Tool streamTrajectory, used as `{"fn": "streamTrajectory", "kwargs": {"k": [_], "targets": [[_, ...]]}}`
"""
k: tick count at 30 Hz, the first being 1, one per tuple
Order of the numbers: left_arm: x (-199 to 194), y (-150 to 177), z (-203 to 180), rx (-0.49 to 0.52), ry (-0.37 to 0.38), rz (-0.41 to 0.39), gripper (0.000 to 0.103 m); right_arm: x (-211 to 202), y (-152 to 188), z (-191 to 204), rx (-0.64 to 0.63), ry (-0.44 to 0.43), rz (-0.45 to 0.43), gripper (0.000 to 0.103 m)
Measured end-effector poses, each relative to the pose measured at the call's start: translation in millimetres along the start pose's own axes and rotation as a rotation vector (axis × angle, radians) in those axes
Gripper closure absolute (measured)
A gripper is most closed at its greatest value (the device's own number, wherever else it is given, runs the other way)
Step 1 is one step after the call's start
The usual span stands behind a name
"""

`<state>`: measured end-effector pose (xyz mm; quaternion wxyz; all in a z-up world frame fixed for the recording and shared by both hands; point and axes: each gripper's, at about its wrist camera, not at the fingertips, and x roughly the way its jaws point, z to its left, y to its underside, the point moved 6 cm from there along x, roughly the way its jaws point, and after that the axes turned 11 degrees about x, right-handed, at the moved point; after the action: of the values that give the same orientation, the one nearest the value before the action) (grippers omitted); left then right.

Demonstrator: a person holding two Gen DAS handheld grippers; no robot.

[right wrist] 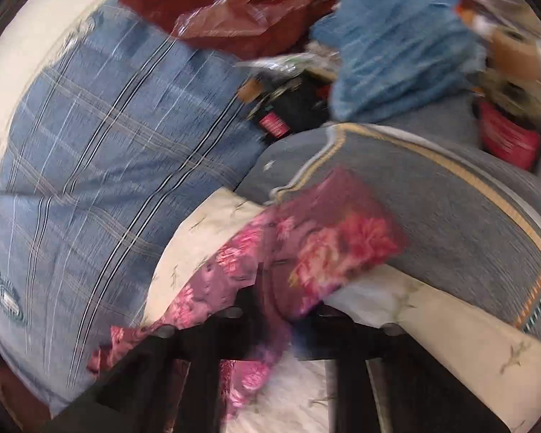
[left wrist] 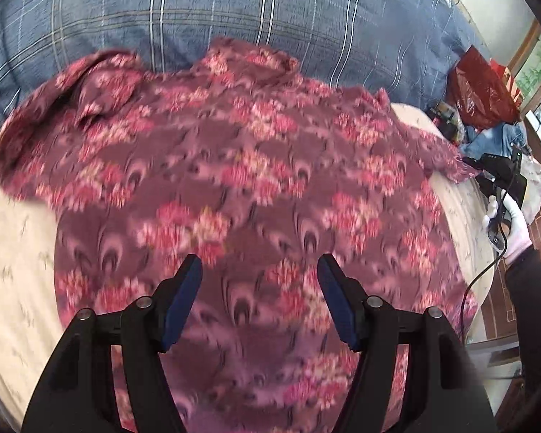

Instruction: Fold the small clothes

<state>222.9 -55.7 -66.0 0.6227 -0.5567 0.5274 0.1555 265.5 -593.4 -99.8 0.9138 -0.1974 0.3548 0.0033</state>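
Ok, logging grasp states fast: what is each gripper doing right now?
Left gripper: open, empty, over the floral shirt.
Right gripper: shut on the floral shirt's sleeve.

The right wrist view is motion-blurred throughout. The right tool [right wrist: 281,310] is smeared; the maroon floral fabric garment [right wrist: 328,241] covers its fingertips, so its closure cannot be determined. Small items between the red plastic bag [right wrist: 241,11] and the blue denim cloth [right wrist: 400,43] are unidentifiable. In the left wrist view, the garment's [left wrist: 234,180] near hem is cut off by the bottom edge.
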Motion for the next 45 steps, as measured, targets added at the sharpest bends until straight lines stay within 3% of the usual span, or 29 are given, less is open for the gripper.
{"fn": "streamTrajectory", "kwargs": {"k": [3, 8, 13, 17, 22, 31, 38, 45], "targets": [[1, -7, 9, -0.001, 0.001, -0.029, 0.037, -22, -18, 7, -0.002, -0.013, -0.081, 0.094], [10, -7, 28, -0.067, 0.039, -0.060, 0.037, -60, -60, -3, 0.048, 0.040, -0.219, 0.094], [27, -9, 42, -0.108, 0.054, -0.044, 0.037, -71, -63, 1, 0.038, 0.058, -0.224, 0.094], [30, -12, 44, -0.124, 0.074, -0.046, 0.037, -75, -44, 24, 0.006, 0.004, -0.194, 0.094], [29, -11, 44, -0.113, 0.081, -0.038, 0.037, -78, -1, 80, -0.102, -0.078, -0.123, 0.094], [18, -14, 61, -0.166, 0.095, -0.028, 0.037, -73, 111, 178, -0.302, -0.214, 0.042, 0.093], [7, -14, 89, -0.249, 0.099, -0.037, 0.037, -50, 227, 237, -0.446, -0.291, 0.224, 0.093], [-16, -16, 122, -0.353, 0.129, -0.100, 0.037, -28, 343, 272, -0.547, -0.366, 0.390, 0.093]]}}
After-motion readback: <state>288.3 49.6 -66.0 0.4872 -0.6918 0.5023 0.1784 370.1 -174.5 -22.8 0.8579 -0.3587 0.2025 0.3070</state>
